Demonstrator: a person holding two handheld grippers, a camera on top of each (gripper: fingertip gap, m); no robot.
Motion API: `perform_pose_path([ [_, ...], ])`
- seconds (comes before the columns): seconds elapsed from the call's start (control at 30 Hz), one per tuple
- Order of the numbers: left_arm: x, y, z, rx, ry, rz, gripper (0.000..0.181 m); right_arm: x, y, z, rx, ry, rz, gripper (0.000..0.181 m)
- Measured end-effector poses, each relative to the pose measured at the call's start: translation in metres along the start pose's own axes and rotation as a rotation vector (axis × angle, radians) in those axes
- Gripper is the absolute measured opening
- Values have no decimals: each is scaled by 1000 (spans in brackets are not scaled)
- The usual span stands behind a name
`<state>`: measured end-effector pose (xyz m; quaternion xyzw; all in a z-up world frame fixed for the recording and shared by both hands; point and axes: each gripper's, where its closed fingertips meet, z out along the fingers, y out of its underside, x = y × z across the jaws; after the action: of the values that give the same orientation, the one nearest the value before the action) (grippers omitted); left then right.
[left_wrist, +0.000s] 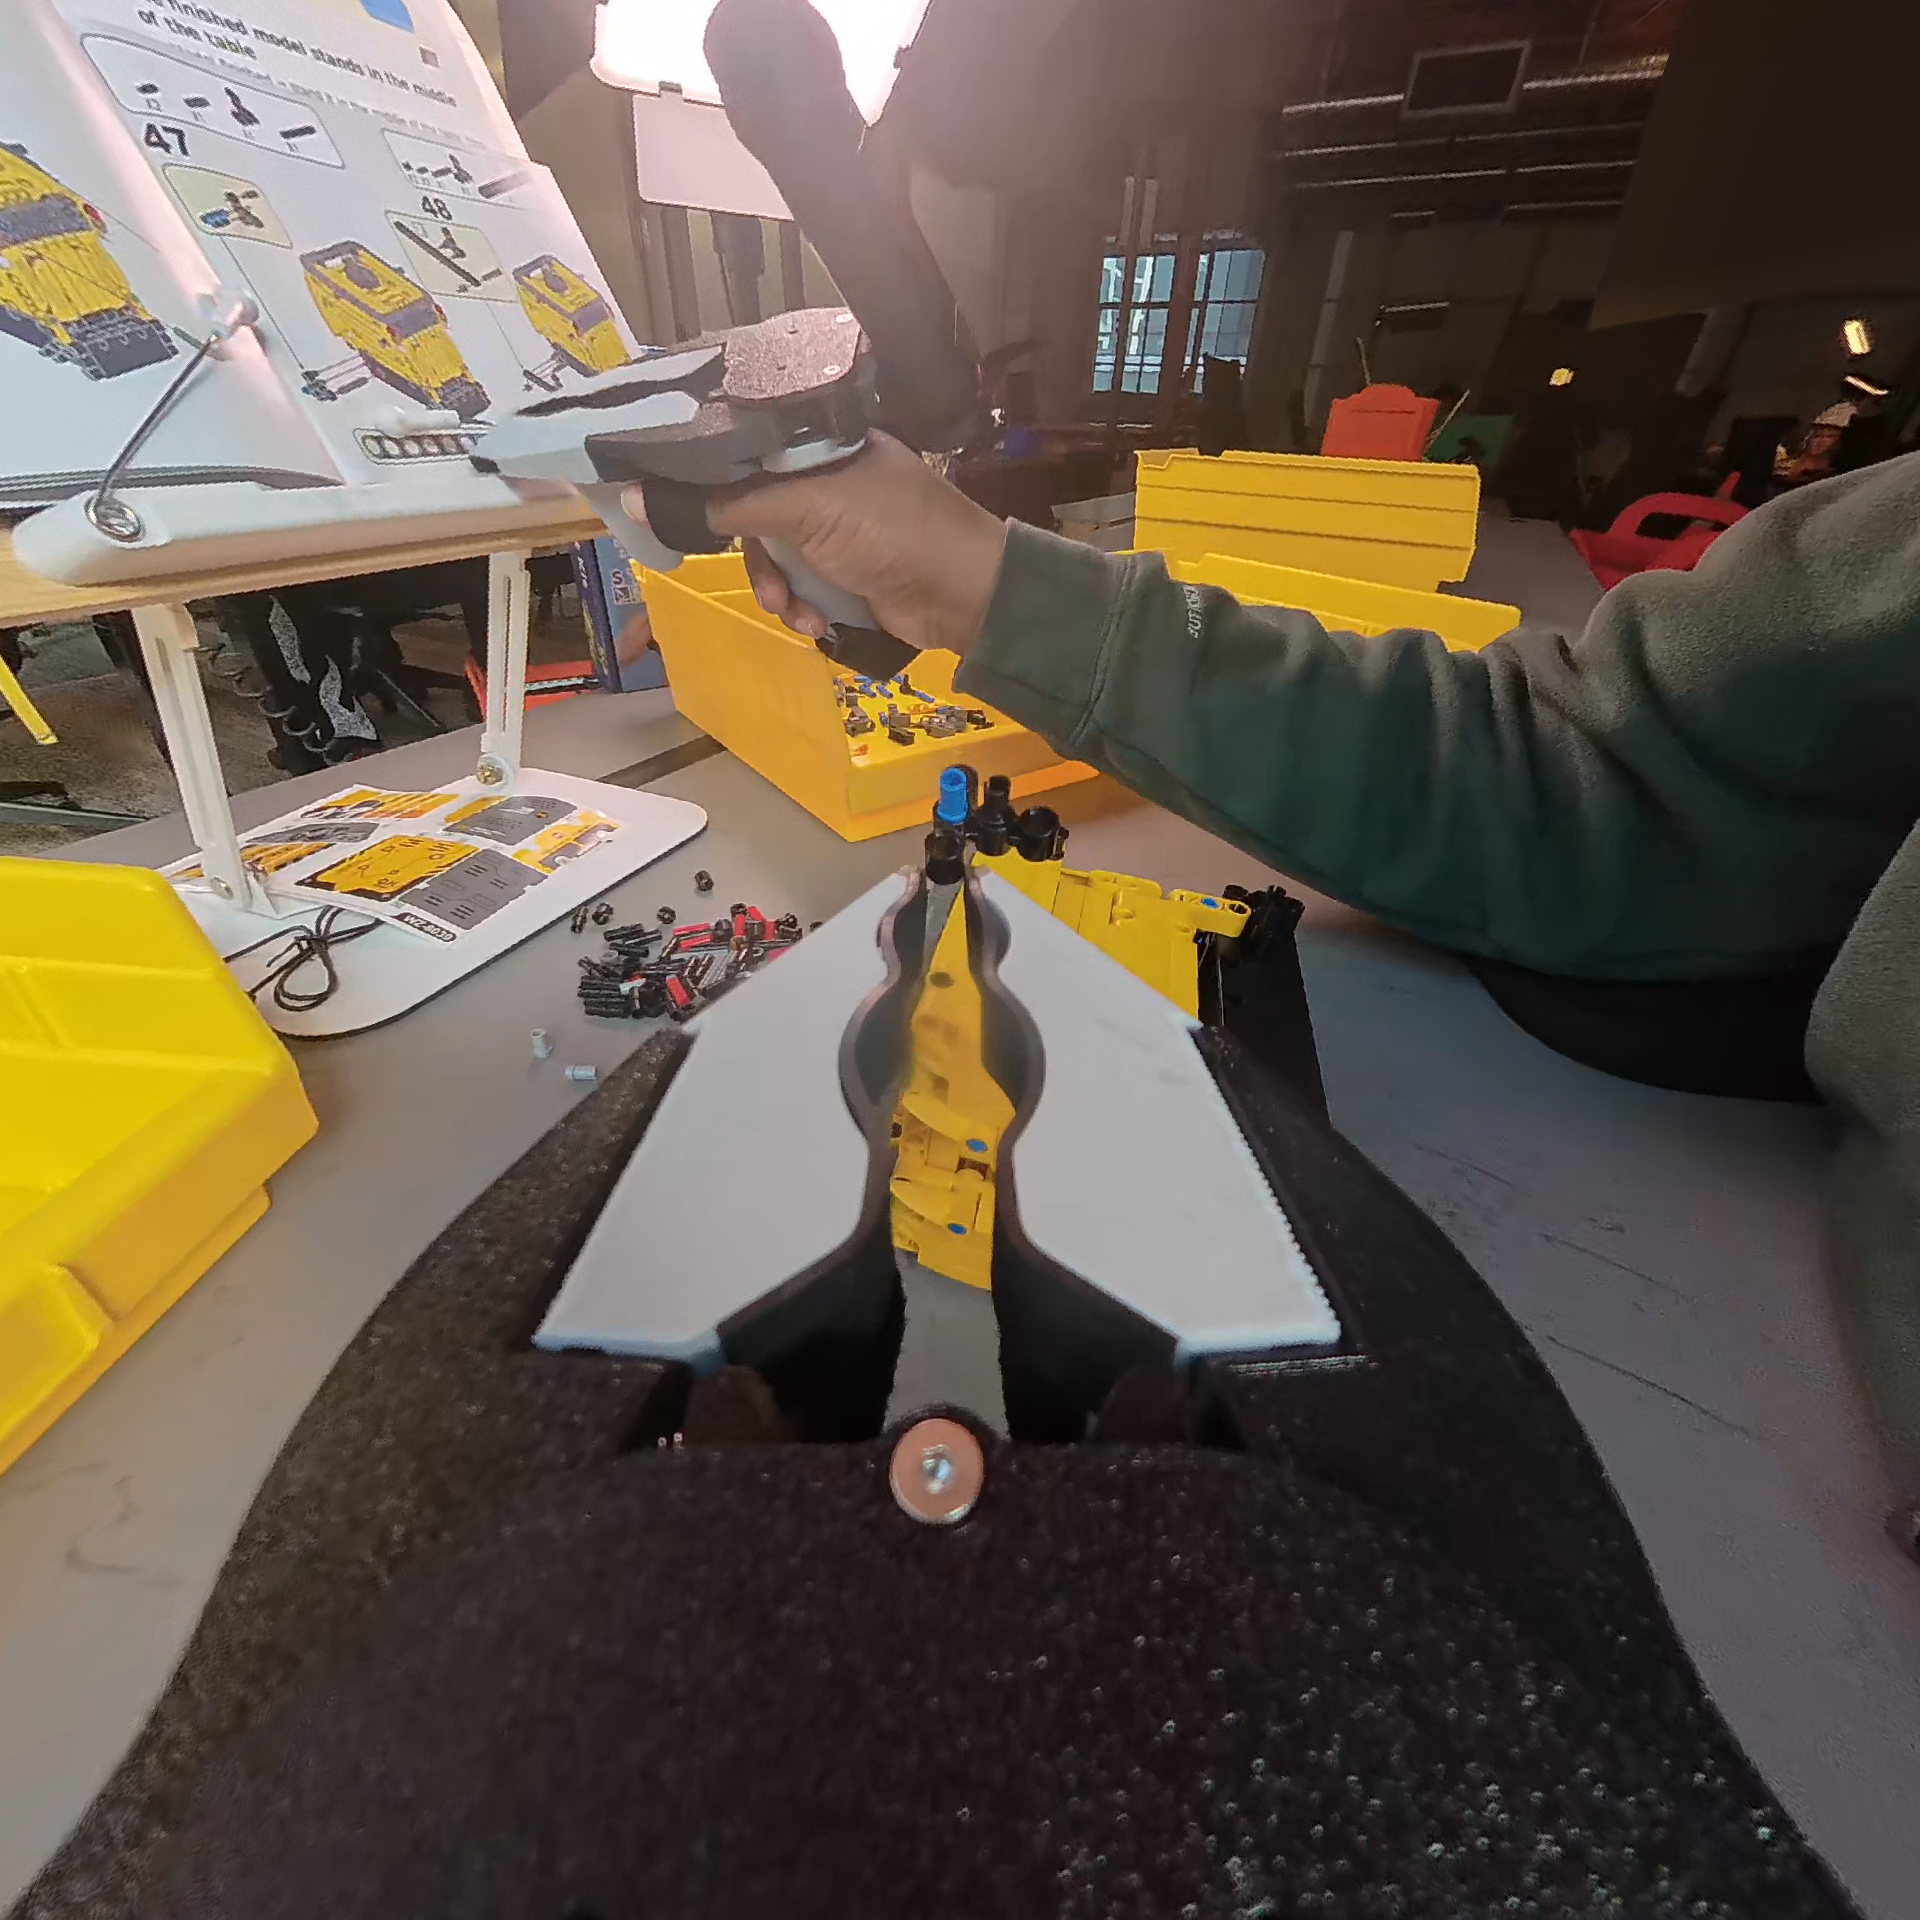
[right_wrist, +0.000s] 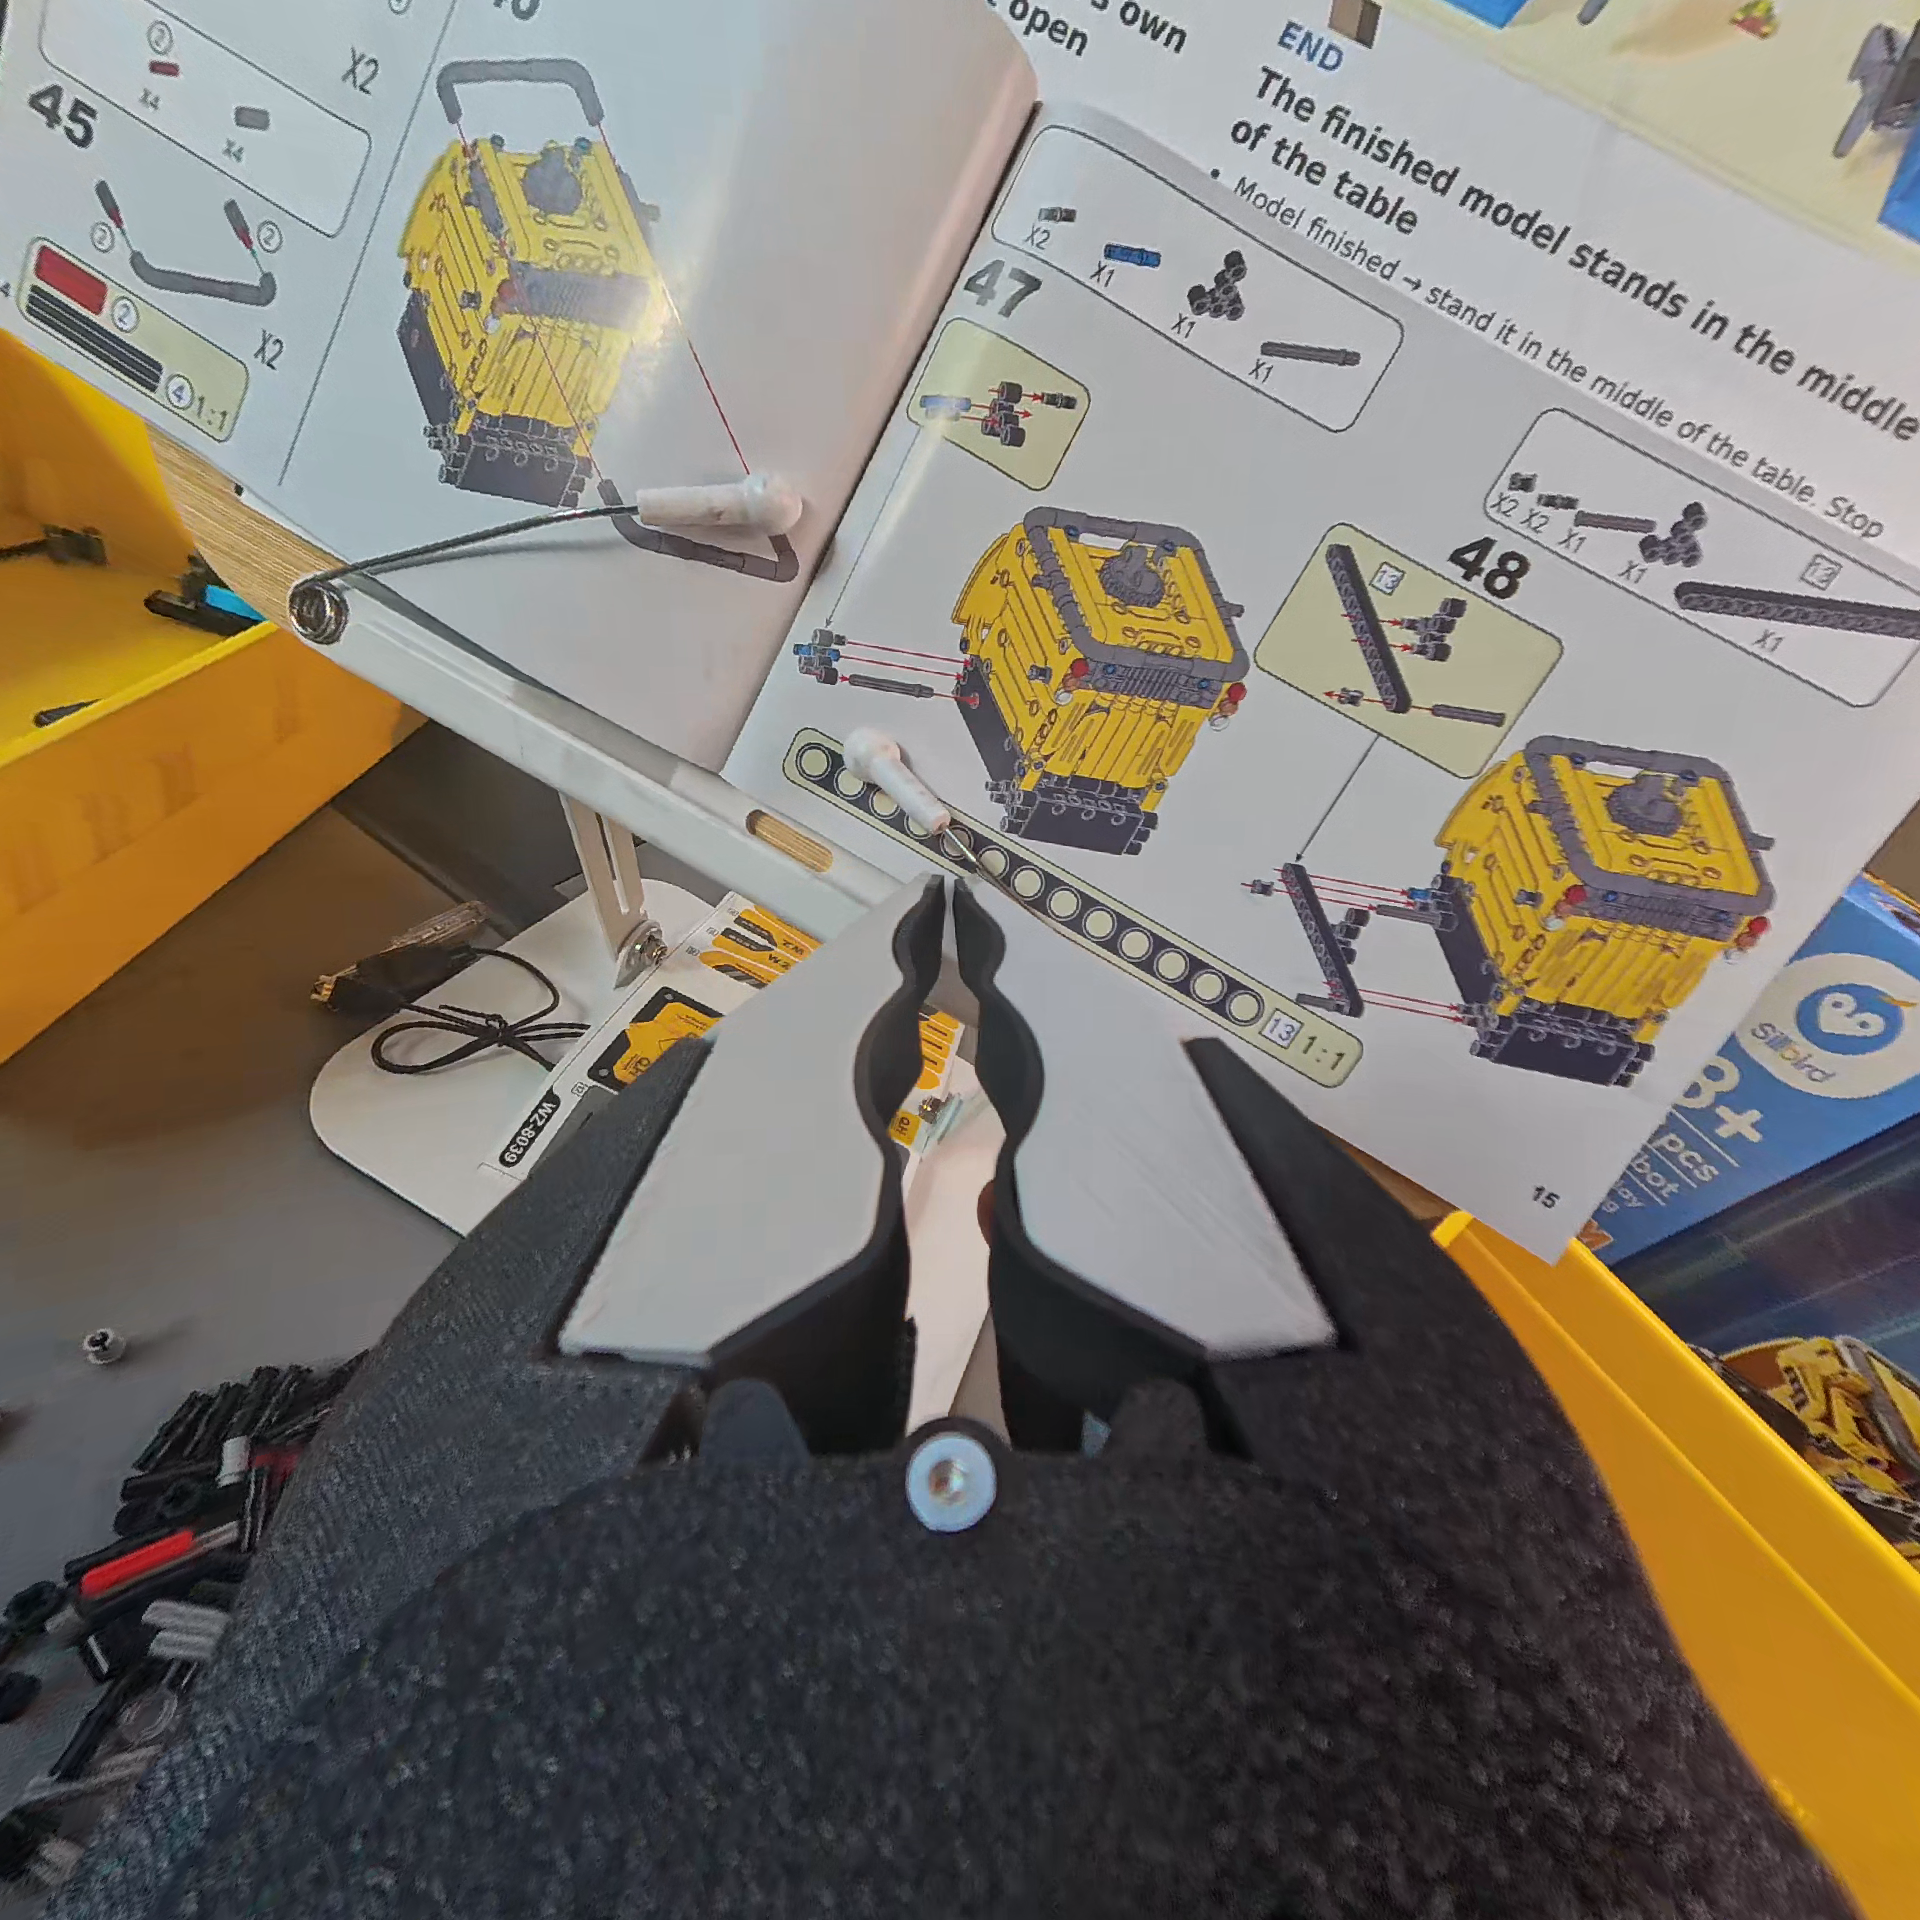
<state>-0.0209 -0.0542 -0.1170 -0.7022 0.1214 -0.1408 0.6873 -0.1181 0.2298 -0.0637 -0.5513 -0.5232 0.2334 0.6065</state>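
Observation:
My left gripper (left_wrist: 951, 883) is shut on a small black connector piece with a blue pin (left_wrist: 982, 821), which sticks up from its fingertips. Just behind and below it a yellow and black brick model (left_wrist: 1127, 925) stands on the grey table (left_wrist: 1558, 1299). My right gripper (right_wrist: 948, 888) is shut with nothing between its pads. It hangs close in front of the lower edge of the open instruction booklet (right_wrist: 1351, 499) on a white stand. In the left wrist view a hand holds the right gripper (left_wrist: 488, 457) up at the booklet (left_wrist: 343, 208).
A pile of black and red pins (left_wrist: 675, 961) lies left of the model. Yellow bins stand at the left (left_wrist: 114, 1091) and behind (left_wrist: 769, 675). A sticker sheet (left_wrist: 416, 862) and a black cord (right_wrist: 468, 1029) lie on the stand's base. A sleeved arm (left_wrist: 1455, 790) crosses the right side. One gripper's finger ends stand about 30 cm off the other's.

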Motion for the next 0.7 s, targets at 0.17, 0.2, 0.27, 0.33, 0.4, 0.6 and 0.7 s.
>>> perform_pose_path([
  [0.17, 1, 0, 0, 4, 10, -13, 6, 10, -1, 0, 21, 47, 25, 0],
  [0.2, 1, 0, 0, 5, 12, -16, 6, 11, -2, 0, 22, 50, 33, 0],
  [0.27, 1, 0, 0, 6, 16, -22, 6, 11, -2, 1, 21, 49, 31, 0],
  [0.33, 1, 0, 0, 8, 14, -24, 5, 9, -1, 0, 15, 44, 21, 0],
  [0.4, -1, -1, -1, 11, 9, -26, 5, 5, -1, -1, 6, 14, 25, 6],
  [0.6, -1, -4, -2, 22, 9, -26, 6, 2, -11, -7, 44, -22, -16, 11],
  [0.7, 1, -3, -2, 15, 11, -18, 5, -1, -22, -11, 114, -35, -49, 12],
])
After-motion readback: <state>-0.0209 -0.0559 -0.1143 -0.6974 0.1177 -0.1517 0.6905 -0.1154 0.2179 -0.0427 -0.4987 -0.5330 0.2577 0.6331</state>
